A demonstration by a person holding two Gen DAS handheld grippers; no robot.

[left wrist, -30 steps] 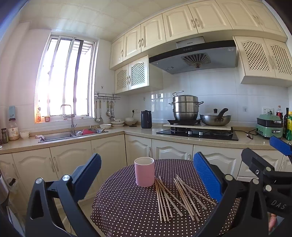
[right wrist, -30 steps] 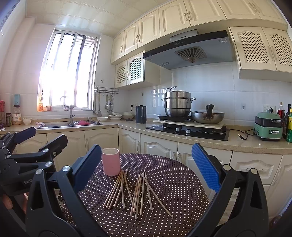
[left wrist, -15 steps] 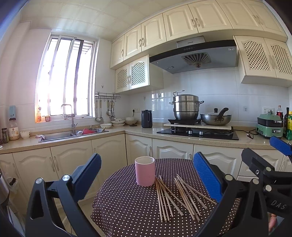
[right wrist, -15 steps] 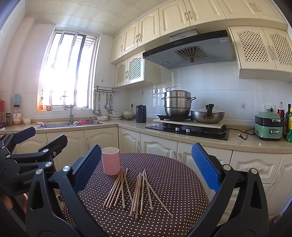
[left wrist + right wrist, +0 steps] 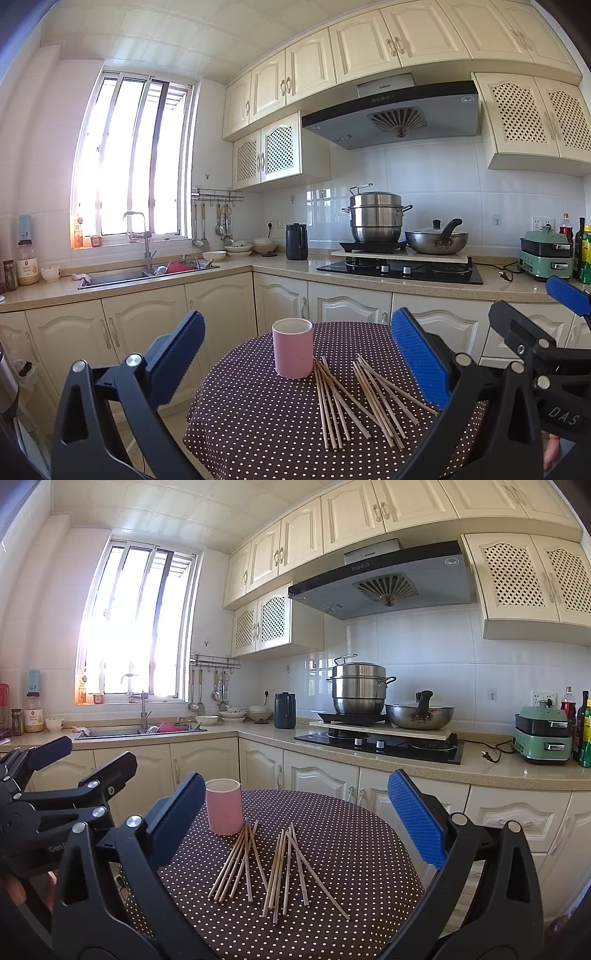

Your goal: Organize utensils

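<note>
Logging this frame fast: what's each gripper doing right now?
Left gripper: open, holding nothing.
Right gripper: open, holding nothing.

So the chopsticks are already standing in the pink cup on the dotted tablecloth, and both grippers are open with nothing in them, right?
Not quite. The chopsticks are not in the pink cup; they lie loose in two bunches on the dotted tablecloth beside it, as the right wrist view shows. The rest holds: the left gripper and right gripper are both open and empty.

Pink cup (image 5: pixel 292 347), tan chopsticks (image 5: pixel 351 398), brown white-dotted tablecloth (image 5: pixel 258 417), blue-padded hand-held grippers (image 5: pixel 295 350).
</note>
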